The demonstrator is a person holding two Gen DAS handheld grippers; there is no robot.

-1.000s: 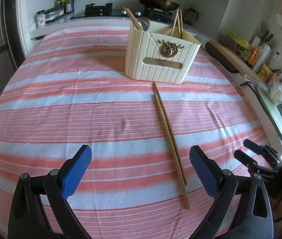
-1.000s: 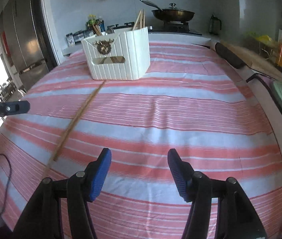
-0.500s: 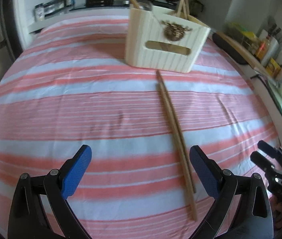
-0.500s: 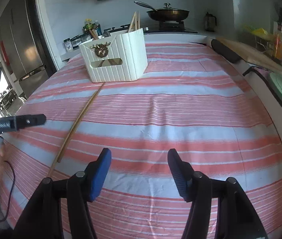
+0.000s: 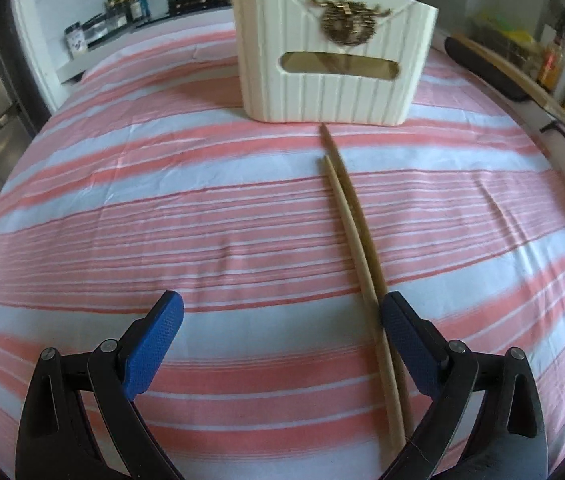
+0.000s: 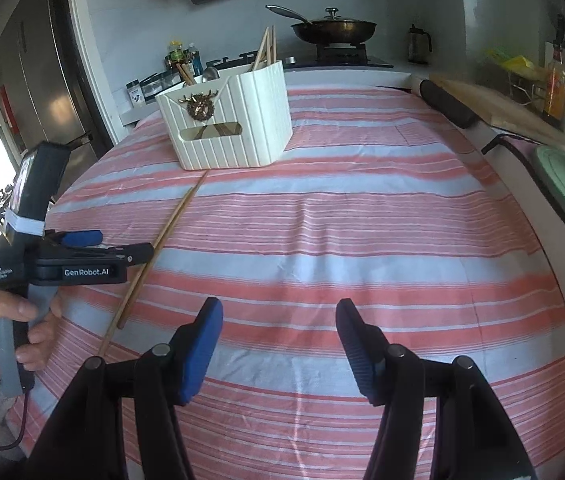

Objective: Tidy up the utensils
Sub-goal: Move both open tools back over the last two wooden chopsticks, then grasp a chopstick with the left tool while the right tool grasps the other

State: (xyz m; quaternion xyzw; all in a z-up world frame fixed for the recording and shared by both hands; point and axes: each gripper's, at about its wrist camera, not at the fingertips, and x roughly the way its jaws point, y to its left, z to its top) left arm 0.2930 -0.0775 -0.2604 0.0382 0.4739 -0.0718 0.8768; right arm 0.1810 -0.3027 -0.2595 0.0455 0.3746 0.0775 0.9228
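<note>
A pair of wooden chopsticks point(image 5: 356, 236) lies on the red-and-white striped cloth, pointing at a cream ribbed utensil box point(image 5: 334, 52) with a gold emblem. The box holds other chopsticks and a spoon. My left gripper point(image 5: 282, 320) is open and low over the cloth; the chopsticks' near ends lie just inside its right finger point(image 5: 406, 340). In the right wrist view the chopsticks point(image 6: 162, 240) pass under the left gripper's tips point(image 6: 122, 244), and the box point(image 6: 230, 124) stands behind. My right gripper point(image 6: 278, 320) is open and empty above the cloth.
A stove with a lidded pan point(image 6: 334, 28) stands behind the table. Bottles and jars point(image 6: 178, 60) line the back left. A cutting board point(image 6: 498, 112) and a dark roll point(image 6: 446, 104) lie at the right edge. A fridge point(image 6: 42, 80) stands at left.
My left gripper has moved forward and down toward the box, so the chopsticks' near ends now lie between its fingers. My right gripper has stayed about where it was, open.
</note>
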